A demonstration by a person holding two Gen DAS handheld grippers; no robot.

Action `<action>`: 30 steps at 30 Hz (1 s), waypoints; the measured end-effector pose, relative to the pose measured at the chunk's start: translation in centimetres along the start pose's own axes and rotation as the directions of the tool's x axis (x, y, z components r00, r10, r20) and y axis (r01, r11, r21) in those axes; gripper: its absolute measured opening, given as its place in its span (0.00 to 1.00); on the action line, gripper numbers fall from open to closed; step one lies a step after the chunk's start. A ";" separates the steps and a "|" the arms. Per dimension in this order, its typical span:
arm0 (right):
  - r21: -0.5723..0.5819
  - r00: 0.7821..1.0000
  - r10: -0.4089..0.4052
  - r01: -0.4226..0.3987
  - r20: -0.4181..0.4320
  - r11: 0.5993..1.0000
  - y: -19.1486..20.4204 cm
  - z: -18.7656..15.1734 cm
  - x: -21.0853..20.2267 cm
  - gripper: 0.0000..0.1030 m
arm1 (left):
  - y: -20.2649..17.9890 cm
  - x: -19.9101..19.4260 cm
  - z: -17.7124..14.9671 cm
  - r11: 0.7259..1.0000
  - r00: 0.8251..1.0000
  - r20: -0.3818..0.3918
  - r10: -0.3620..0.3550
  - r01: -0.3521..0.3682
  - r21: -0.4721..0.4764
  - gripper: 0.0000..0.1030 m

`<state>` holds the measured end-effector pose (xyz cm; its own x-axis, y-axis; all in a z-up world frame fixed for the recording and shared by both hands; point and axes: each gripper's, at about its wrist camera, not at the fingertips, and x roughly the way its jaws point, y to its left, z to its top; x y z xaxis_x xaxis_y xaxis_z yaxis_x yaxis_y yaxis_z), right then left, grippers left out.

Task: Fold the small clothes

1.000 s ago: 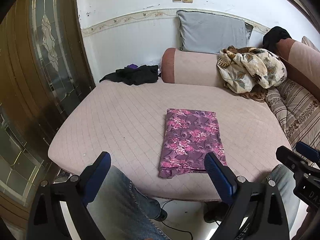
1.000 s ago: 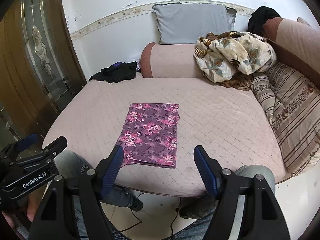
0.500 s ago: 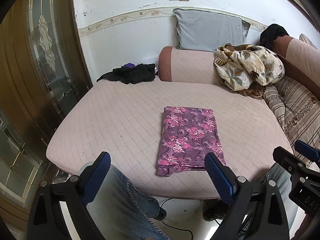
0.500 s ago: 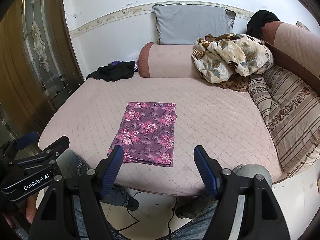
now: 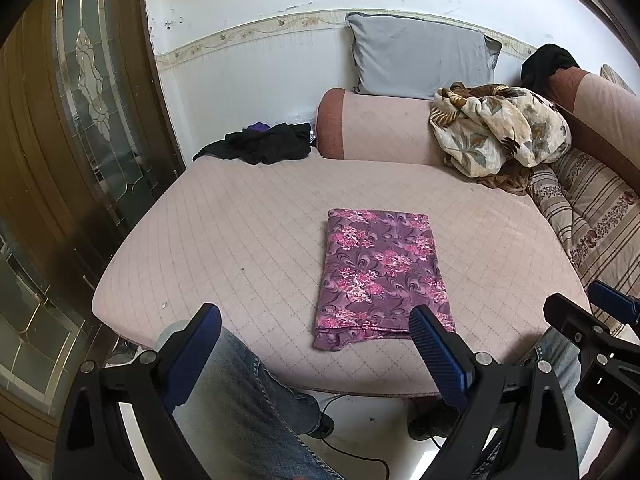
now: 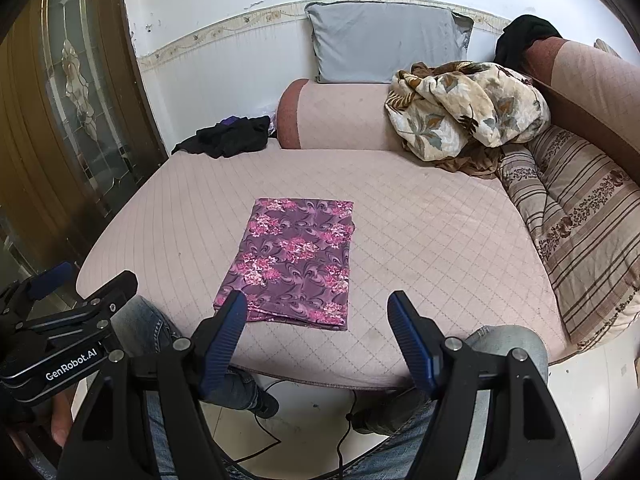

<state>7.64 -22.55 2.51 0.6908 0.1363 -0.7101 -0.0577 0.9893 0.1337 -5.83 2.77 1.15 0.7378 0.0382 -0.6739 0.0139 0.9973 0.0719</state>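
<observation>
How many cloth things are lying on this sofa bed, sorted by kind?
Folded purple floral cloth: 1
Dark clothes pile, far left corner: 1
Dark garment on the right armrest: 1
Crumpled cream floral blanket: 1
Grey pillow: 1
Striped cushion: 1
Total: 6
How many garments the dark pile holds cannot be told.

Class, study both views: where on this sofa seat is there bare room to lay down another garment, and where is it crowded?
Bare seat lies right of the folded purple floral cloth, up to the striped cushion. More lies left of the cloth, toward the door. The back is crowded: black clothes, bolster, crumpled floral blanket.
</observation>
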 end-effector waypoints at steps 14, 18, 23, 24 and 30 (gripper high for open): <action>-0.001 1.000 0.003 -0.003 -0.014 1.000 -0.4 0.0 0.7 0.70 | -0.2 0.6 -0.2 1.000 1.000 -0.013 -0.003 0.003 0.006 0.95; -0.008 1.000 0.007 -0.007 -0.021 1.000 -0.6 0.1 1.1 0.70 | -0.1 1.1 0.0 1.000 1.000 -0.020 -0.004 0.005 0.004 0.95; -0.012 1.000 0.008 -0.008 -0.026 1.000 -0.7 0.3 1.6 0.70 | -0.2 1.5 0.0 1.000 1.000 -0.027 -0.003 0.003 0.005 0.95; -0.013 1.000 0.008 -0.008 -0.027 1.000 -0.7 0.4 1.7 0.70 | -0.2 1.6 0.0 1.000 1.000 -0.029 -0.003 0.003 0.006 0.95; -0.023 0.999 0.011 -0.011 -0.032 1.000 -0.9 0.8 2.2 0.70 | -0.1 2.3 0.2 1.000 0.999 -0.038 -0.002 0.003 0.007 0.95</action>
<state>9.80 -23.15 1.37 0.6664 0.1483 -0.7307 -0.0823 0.9887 0.1256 -3.95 2.76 -0.27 0.7120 0.0383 -0.7012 0.0206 0.9969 0.0754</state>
